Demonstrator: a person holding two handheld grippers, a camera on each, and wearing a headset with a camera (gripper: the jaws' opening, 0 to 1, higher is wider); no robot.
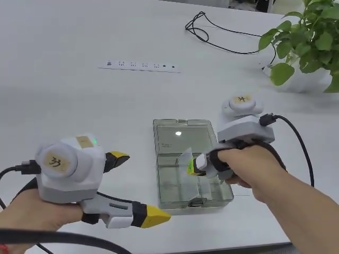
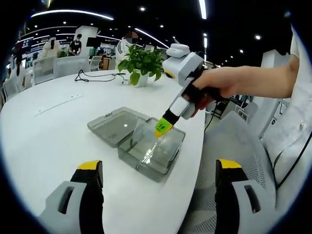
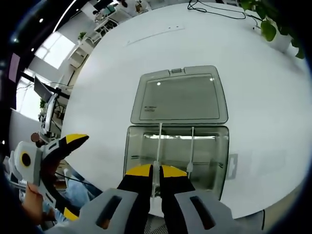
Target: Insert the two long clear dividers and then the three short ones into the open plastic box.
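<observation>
Above table (image 1: 79, 106): right hand-held gripper (image 1: 192, 167) nose-down

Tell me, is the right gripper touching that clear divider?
Touching. In the right gripper view, the right gripper has its fingers shut on the near edge of the clear divider.

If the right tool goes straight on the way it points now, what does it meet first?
Most likely the floor of the open plastic box. The right tool, shut on a clear divider, points down into it. Depth is unclear, so I cannot say how close it is.
</observation>
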